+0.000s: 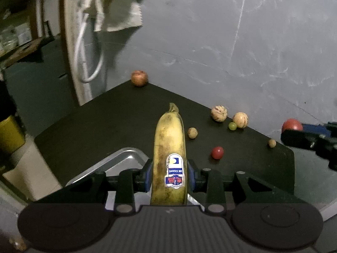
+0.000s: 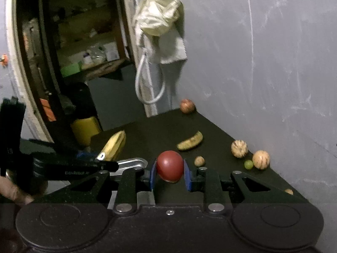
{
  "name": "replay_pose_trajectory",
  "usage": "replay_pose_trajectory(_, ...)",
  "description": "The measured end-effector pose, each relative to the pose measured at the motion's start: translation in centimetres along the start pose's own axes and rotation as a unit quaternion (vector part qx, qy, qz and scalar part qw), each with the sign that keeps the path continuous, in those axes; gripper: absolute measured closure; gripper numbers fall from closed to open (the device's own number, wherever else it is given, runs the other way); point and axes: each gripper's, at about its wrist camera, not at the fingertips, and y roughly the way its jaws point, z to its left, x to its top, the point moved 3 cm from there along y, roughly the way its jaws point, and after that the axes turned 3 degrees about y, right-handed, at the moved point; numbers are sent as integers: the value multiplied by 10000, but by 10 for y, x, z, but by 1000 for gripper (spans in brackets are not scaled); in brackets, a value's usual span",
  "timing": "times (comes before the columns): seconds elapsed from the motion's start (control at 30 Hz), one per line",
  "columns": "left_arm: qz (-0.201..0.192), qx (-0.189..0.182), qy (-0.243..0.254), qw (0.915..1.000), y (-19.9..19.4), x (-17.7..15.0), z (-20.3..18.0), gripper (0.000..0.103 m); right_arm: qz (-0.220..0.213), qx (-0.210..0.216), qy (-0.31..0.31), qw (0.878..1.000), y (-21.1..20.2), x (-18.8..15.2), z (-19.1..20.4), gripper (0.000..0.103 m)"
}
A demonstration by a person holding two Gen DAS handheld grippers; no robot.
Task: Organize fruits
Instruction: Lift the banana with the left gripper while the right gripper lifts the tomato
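Above the dark bench, left gripper fingers pinching a stickered banana over a metal tray, right gripper fingers clamping a red fruit, second banana, striped melons and green grape scattered near the wall.

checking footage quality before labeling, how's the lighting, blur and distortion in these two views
Left wrist view: dim, fisheye-bent table edge, held banana sharp, hanging cable blurred. Right wrist view: equally dim, dark vignette corners, red fruit in the right gripper fairly sharp, doorway clutter soft, wall scuffs catch light; no strong glare in either.
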Motion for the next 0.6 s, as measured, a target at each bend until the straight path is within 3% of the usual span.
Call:
replay_pose_trajectory(0.3, -245, 445, -396, 9979, -46, -17, 7, 68, -179, 447, -321, 9983, -23, 8, 16, 75)
replay_pose_trajectory(0.6, -378, 871, -663, 9933, -75, -27, 23, 67, -204, 990, -591, 9931, -20, 15, 43, 75)
